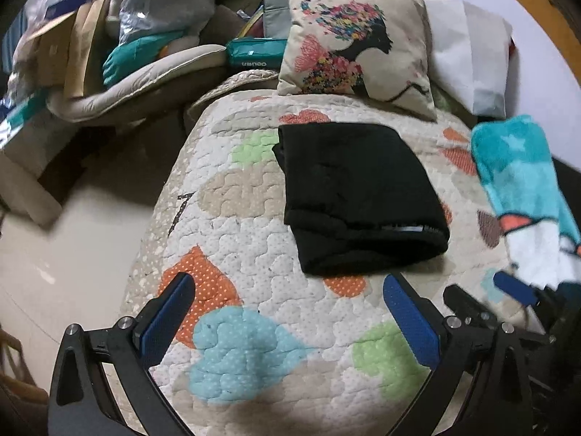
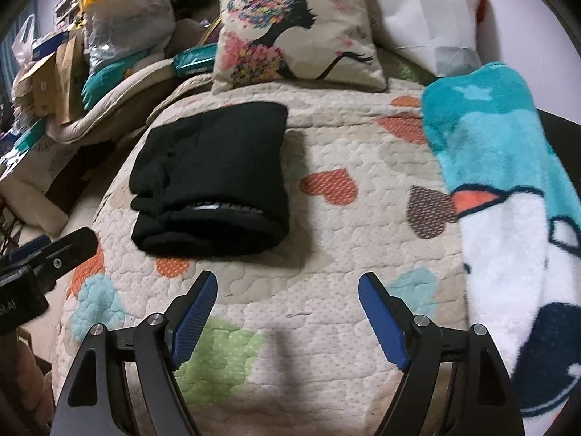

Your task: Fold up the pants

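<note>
- Far left, beside the bed: a messy pile [image 1: 109,36] of bags, cardboard and cushions is sitting on the floor [image 1: 72,239]; details are too blurry to sort out.
- A teal pouch [image 1: 254,52] is lying at the edge of that pile, just left of the pillow.
- Left gripper [image 1: 288,285] is hanging over the near part of the quilt [image 1: 254,254], jaws spread wide with nothing between them; only quilt is showing in the gap. Its blue pads [image 1: 170,319] are not touching the pants.
- In the right wrist view the left gripper [image 2: 47,254] is showing at the left edge, near the bottom left corner of the pants, apart from them.
- Black pants [image 1: 359,196] are lying folded into a compact rectangle on the quilt, flat, nearer the left side of the bed, below the pillow. A small reflective strip is showing near the front fold.
- Printed pillow [image 1: 357,45] with a colourful silhouette is leaning at the head of the bed, just behind the pants, not touching them.
- Right gripper [image 2: 287,283] is hovering over the quilt [image 2: 326,239] in front of the pants [image 2: 214,178], jaws apart and empty, pads [image 2: 381,319] clear of the cloth.
- White bag [image 2: 425,11] is sitting right of the pillow [image 2: 297,32].
- Teal and white fleece blanket [image 2: 508,200] is lying along the right edge of the bed, well apart from the pants.
</note>
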